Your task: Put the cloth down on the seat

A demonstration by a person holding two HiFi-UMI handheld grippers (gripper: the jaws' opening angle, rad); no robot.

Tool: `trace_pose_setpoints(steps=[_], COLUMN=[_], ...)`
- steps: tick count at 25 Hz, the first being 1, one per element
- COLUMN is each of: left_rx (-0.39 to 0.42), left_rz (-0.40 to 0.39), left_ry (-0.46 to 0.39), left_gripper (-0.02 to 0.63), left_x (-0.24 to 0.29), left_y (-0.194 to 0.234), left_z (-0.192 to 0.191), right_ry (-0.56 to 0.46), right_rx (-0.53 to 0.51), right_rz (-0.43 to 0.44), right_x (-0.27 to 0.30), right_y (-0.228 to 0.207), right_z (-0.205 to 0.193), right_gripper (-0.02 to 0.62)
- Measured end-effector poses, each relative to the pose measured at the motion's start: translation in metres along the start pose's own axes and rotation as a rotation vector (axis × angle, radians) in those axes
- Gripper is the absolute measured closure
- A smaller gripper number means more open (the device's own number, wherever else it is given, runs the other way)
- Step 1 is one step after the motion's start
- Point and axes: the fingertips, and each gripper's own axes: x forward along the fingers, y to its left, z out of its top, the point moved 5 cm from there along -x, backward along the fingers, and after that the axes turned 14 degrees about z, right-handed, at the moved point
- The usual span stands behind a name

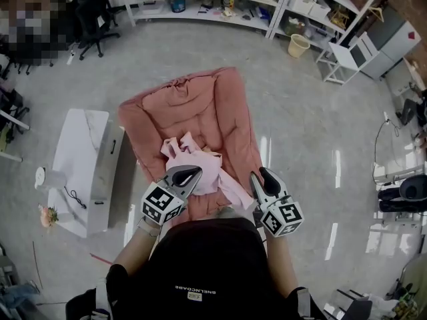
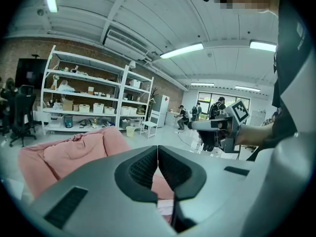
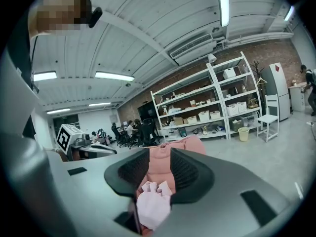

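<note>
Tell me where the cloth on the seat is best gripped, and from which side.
I'd grip the cloth at its near edge, where it trails toward the person, coming in low from the seat's front end. It lies crumpled, so raised folds there give the jaws something to pinch. The right gripper holds a bunch of that edge between its jaws.

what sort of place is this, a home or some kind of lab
Most likely a lab or workshop-style office, not a home: long white shelving stacked with storage boxes, a bare brick wall, and black office chairs on a polished floor.
</note>
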Motion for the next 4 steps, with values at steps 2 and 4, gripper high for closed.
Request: trace_pose_setpoints(steps=[2, 4], left_rx=[-0.001, 0.0], left_rz=[0.002, 0.005], left_ry=[0.0, 0.0], left_gripper=[0.592, 0.592], left_x=[-0.0006, -0.0007], left_y=[0.002, 0.0039], left_z=[0.0002, 0.0], right_ry=[0.002, 0.004], right_rx=[0.001, 0.003], right_rz=[0.004, 0.008], right_x=[0.0024, 0.0047], right_y=[0.0004, 0.0003], right_z=[0.0006, 0.0005], right_gripper=[0.443, 0.443])
